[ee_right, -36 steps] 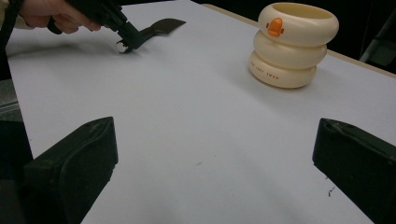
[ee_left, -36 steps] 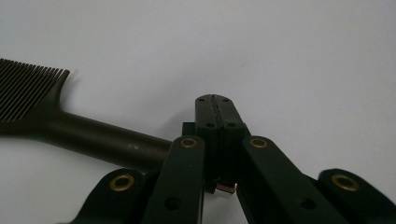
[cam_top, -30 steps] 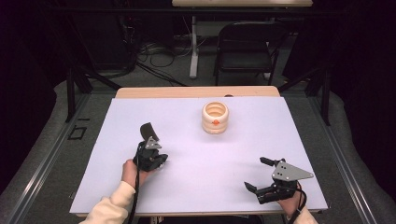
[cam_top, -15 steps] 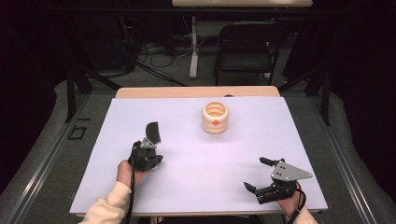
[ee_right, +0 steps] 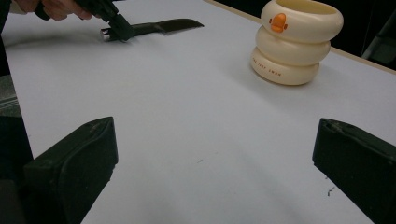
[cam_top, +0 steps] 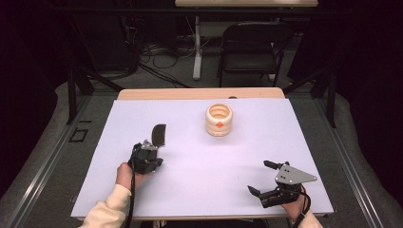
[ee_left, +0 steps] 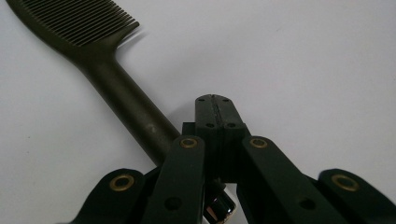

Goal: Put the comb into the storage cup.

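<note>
Here, comb (ee_left: 112,88) beside left tool (ee_left: 214,105)

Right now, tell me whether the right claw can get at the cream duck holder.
Probably yes: the right claw stands open, and only bare white tabletop lies between it and the duck holder.

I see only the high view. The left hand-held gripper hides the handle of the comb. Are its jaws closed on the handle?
Observer: In the left gripper view, the left hand-held gripper has its jaws shut against each other. The comb runs beside and under them, not between.
Operator: Is the end of the handle plain?
Observer: No, a shiny metal cap shows there.
Operator: What is the orange mark on the cream cup?
Observer: In the right gripper view it looks like a duck's bill on the ringed cream cup.
</note>
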A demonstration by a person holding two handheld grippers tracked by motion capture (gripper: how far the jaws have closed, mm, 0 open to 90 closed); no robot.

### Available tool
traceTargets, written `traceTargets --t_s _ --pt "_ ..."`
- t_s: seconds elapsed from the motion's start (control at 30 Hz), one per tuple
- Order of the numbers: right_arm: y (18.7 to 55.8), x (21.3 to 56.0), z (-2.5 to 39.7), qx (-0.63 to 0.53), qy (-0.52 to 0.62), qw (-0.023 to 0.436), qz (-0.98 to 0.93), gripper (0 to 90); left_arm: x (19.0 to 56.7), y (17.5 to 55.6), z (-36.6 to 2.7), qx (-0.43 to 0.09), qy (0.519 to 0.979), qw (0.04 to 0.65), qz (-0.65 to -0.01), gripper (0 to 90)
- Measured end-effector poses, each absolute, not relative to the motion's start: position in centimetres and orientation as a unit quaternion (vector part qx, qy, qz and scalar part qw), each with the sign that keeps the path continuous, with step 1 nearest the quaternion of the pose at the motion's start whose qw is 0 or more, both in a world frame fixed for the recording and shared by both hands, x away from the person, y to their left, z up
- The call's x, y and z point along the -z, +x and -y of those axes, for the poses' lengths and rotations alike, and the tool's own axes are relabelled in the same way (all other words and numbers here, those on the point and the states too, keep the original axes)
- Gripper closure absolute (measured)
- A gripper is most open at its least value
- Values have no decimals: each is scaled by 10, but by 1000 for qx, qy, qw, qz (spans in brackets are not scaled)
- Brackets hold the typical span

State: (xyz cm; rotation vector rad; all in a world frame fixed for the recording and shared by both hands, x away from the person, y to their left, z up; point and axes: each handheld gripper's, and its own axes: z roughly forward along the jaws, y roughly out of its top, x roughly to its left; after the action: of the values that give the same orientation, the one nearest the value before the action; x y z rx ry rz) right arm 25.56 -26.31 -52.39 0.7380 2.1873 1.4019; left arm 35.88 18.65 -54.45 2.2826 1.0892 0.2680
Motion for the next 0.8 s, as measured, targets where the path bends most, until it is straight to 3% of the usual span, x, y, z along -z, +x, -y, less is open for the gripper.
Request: traceTargets --t_s 0.8 --pt "257 525 263 -504 267 217 -792 0 545 362 -199 -111 855 284 -419 900"
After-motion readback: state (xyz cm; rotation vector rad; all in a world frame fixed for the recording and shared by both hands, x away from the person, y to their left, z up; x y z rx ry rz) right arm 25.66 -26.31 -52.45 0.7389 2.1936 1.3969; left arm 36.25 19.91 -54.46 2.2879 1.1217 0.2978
